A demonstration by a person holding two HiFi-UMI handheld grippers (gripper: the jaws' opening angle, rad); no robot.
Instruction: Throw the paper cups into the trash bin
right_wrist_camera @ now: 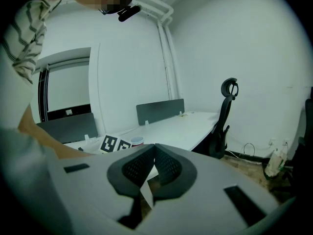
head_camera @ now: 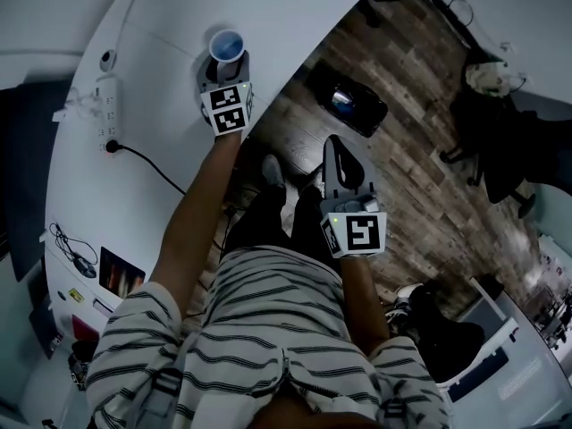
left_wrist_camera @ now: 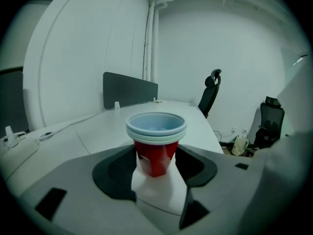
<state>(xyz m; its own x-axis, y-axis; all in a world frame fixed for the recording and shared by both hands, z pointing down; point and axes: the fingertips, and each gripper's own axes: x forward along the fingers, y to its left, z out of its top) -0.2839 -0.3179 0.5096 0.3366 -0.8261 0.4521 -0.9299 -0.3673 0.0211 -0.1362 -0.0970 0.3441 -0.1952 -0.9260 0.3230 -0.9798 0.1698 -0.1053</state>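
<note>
White desk takes up the left, wood floor to the right. A dark container on the floor just beside the desk edge is probably the trash bin, not sure. Right gripper hangs over the floor, jaws pressed together, nothing in them. Left gripper is pinching the paper cups, a nested red stack standing upright on the desk. Nothing binned yet: lift, carry and drop all left.
</note>
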